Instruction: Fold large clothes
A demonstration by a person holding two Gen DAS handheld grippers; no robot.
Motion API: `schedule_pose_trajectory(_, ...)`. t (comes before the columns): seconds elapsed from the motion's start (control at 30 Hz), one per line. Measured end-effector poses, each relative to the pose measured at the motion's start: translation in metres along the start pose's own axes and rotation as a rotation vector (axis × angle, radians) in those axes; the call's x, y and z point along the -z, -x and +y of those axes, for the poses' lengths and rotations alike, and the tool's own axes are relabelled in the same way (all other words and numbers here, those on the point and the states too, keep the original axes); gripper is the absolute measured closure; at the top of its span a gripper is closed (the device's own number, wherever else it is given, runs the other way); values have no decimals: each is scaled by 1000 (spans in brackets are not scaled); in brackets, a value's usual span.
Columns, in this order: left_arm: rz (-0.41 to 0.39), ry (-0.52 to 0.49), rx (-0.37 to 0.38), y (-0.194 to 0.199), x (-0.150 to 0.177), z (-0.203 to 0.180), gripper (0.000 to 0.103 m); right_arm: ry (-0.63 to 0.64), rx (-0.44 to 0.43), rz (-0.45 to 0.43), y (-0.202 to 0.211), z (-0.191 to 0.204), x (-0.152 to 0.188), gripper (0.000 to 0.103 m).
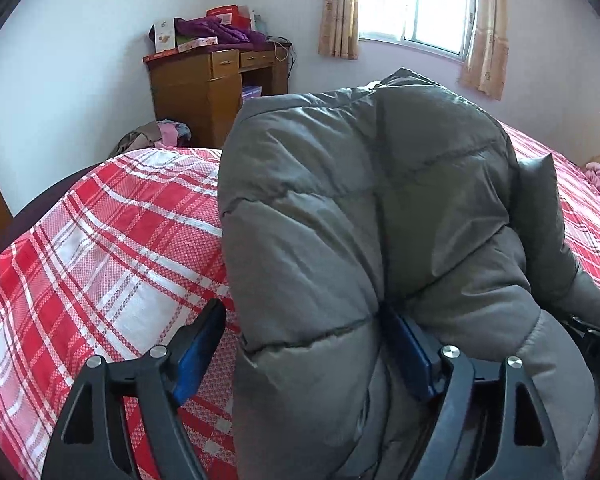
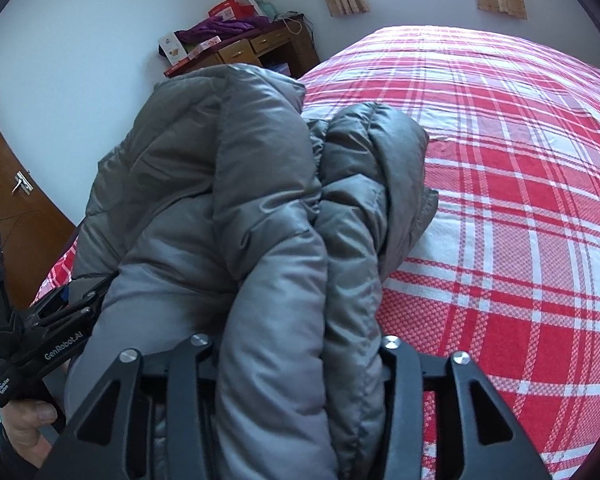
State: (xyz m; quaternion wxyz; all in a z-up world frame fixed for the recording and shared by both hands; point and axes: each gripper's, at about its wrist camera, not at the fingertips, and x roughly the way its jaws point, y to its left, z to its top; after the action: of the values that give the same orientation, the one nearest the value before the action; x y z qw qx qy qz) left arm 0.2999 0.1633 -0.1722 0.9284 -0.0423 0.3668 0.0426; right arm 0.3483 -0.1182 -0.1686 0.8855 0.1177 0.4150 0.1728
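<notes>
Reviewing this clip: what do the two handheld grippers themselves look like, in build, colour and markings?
Both are matte black with angular linkage arms that have triangular cut-outs and round silver pivot pins. The left gripper carries blue pads on the inside of its fingers. On the right gripper the fingertips are hidden by the jacket. Seen from the right wrist camera, the left gripper's body bears white "GenRobot.AI" lettering.
</notes>
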Motion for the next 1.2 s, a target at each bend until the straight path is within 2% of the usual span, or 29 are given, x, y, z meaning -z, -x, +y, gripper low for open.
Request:
schedule_pose_trajectory(0.27, 22, -14, -41, 14, -5, 0, 21, 15, 39, 13, -1, 4, -3, 45)
schedule_pose_trajectory(0.37, -21, -17, -70, 52, -10, 2, 21, 22, 55, 11, 16, 10, -8, 43)
schedule_pose_trajectory(0.53, -127, -3, -76, 127, -13, 8, 21, 71, 104, -92, 75, 30, -6, 24)
schedule_pose_trajectory(0.67, -197, 25, -63, 183, -12, 10, 21, 104, 97, -169, 129, 53, 5, 24)
schedule_pose_trajectory(0.77, -237, 39, -42, 212, -10, 10, 20, 144, 100, -227, 161, 74, 15, 18)
schedule_pose_trajectory(0.83, -253, 41, -30, 224, -11, 9, 19, 164, 102, -263, 176, 87, 20, 15)
schedule_pose_trajectory(1.0, -295, 30, -23, 244, -12, 7, 19, 200, 95, -287, 191, 104, 23, 15)
schedule_pose_trajectory(1.2, -305, 43, -12, 249, -14, 10, 19, 214, 93, -318, 205, 111, 27, 15)
